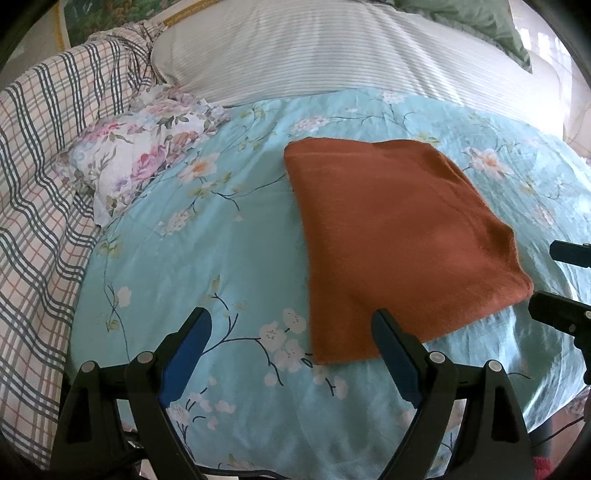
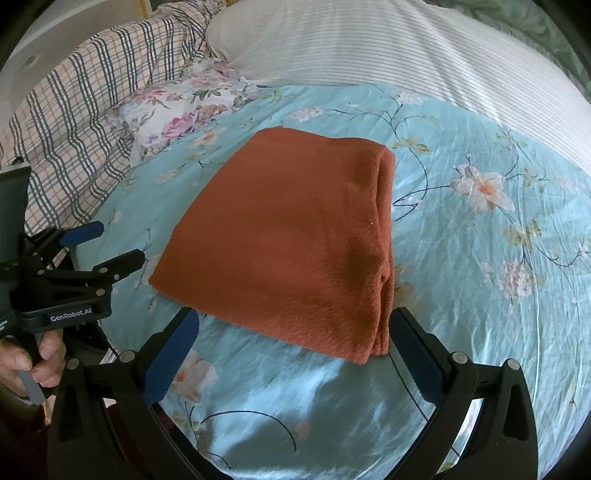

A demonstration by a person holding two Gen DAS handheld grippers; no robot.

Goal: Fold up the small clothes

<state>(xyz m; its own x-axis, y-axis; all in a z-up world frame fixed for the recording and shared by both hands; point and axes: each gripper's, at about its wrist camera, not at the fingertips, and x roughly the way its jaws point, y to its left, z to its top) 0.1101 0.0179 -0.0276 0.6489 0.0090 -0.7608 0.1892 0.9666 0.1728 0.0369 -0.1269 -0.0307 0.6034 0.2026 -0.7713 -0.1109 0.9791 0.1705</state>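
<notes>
A rust-orange cloth [image 1: 399, 236] lies folded into a flat rectangle on the light-blue floral bedsheet [image 1: 207, 266]. In the right wrist view the cloth [image 2: 288, 251] shows stacked layers along its right edge. My left gripper [image 1: 291, 321] is open and empty, just short of the cloth's near left corner. My right gripper [image 2: 291, 321] is open and empty, with the cloth's near edge between its fingers but not held. The left gripper also shows at the left of the right wrist view [image 2: 103, 247], and the right gripper's tips show at the right of the left wrist view [image 1: 554, 280].
A striped white pillow [image 1: 332, 51] lies across the back. A plaid blanket [image 1: 48, 177] and a floral pillow [image 1: 144, 155] are bunched at the left. A green cushion [image 1: 480, 22] sits at the back right.
</notes>
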